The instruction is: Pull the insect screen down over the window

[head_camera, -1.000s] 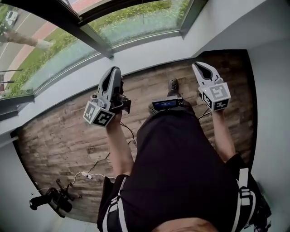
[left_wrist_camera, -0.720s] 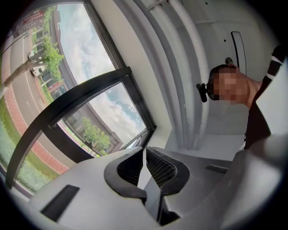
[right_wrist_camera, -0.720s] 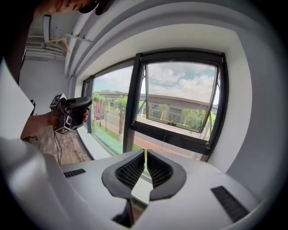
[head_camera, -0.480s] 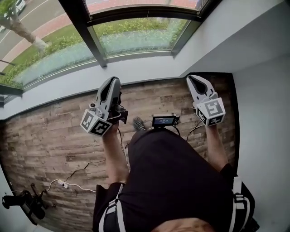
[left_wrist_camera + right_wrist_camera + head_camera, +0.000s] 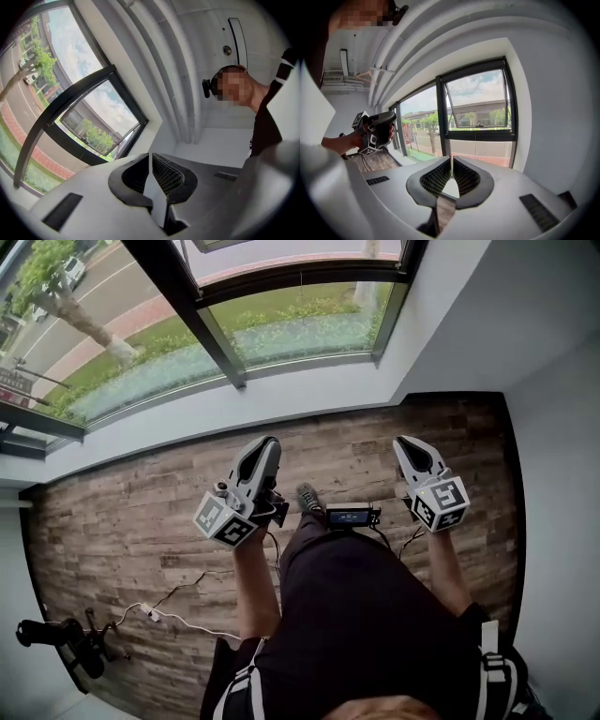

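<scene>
Well ahead of left tool (image 5: 267, 442) and right tool (image 5: 404, 442) stands the window (image 5: 291, 320)

You have no legible writing in any view. The left marker cube (image 5: 225, 519) on your left gripper (image 5: 264, 446) and the right marker cube (image 5: 441, 503) on your right gripper (image 5: 406, 444) carry only black-and-white square patterns, no letters or digits. The small screen (image 5: 348, 517) at your waist, centre of the head view, glows blue, its contents too small to read.
</scene>
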A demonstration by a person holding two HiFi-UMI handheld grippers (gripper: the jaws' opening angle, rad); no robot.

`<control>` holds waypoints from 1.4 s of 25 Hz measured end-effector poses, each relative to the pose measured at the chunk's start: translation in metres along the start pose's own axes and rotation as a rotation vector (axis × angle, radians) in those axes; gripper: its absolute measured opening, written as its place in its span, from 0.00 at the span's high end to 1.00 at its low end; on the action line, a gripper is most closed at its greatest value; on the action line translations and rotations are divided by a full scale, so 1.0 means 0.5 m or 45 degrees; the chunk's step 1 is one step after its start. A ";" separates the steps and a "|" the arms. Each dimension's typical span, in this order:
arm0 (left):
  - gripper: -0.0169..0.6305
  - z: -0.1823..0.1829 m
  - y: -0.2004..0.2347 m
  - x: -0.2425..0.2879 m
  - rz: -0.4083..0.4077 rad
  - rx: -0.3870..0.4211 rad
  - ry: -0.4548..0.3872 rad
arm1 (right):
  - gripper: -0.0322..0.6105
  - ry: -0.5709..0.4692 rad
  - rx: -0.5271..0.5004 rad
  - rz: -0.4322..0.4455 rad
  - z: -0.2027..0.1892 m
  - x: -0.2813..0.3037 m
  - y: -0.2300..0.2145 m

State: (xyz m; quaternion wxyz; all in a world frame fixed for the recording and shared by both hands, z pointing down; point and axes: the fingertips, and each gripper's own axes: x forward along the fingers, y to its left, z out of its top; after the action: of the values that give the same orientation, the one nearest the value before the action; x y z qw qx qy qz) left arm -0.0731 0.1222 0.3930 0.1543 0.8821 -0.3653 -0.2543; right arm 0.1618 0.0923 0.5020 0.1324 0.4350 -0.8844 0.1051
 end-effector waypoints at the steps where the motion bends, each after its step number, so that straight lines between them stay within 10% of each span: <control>1: 0.93 -0.008 -0.025 -0.014 0.012 0.009 0.012 | 0.91 -0.008 0.037 0.012 -0.016 -0.019 0.002; 19: 0.93 -0.008 -0.233 -0.074 -0.077 0.119 0.177 | 0.91 -0.390 0.631 0.011 -0.068 -0.230 0.026; 35: 0.93 0.040 -0.159 -0.218 -0.050 -0.025 0.061 | 0.94 -0.374 0.577 0.113 0.010 -0.169 0.206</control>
State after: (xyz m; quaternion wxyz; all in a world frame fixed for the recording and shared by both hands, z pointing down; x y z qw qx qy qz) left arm -0.1052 0.2539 0.3767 0.1666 0.8934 -0.3417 -0.2396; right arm 0.1285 0.2152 0.4624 -0.1026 0.4248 -0.8663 0.2419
